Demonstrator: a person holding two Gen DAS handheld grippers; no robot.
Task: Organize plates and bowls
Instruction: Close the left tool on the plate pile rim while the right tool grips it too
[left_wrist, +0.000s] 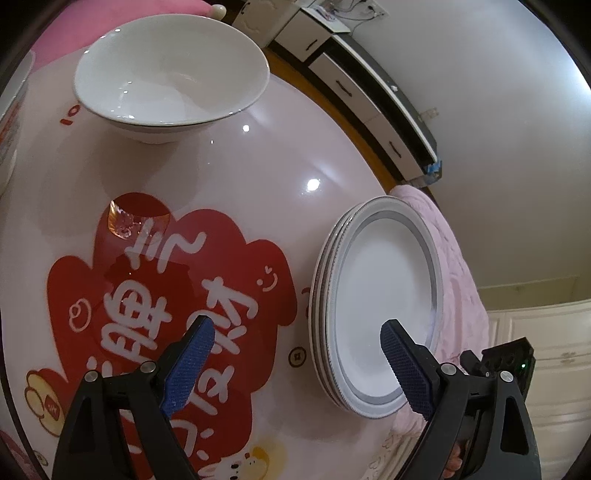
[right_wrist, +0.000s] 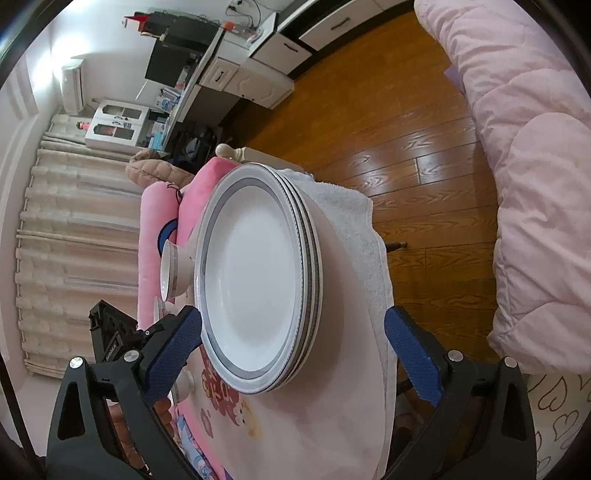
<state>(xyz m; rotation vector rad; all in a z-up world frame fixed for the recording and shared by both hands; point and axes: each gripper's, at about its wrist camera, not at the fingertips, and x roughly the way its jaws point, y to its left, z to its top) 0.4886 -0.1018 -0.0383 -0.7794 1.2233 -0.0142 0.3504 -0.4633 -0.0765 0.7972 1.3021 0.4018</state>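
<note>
A stack of white plates with grey rims (left_wrist: 384, 299) lies at the table's right edge; it fills the middle of the right wrist view (right_wrist: 258, 280). A large white bowl (left_wrist: 173, 74) sits at the far side of the table. A small white bowl with a grey band (right_wrist: 173, 269) stands behind the stack. My left gripper (left_wrist: 297, 336) is open and empty, with its right finger over the stack's near rim. My right gripper (right_wrist: 293, 328) is open and empty, with its fingers either side of the stack's near edge.
The round table (left_wrist: 229, 173) has a glossy pink cover with a red printed pattern. A white towel (right_wrist: 347, 221) lies under the stack at the table edge. A pink quilted bed (right_wrist: 535, 184) stands beside the table over a wooden floor (right_wrist: 369, 110). A white container (left_wrist: 11, 122) shows at the left.
</note>
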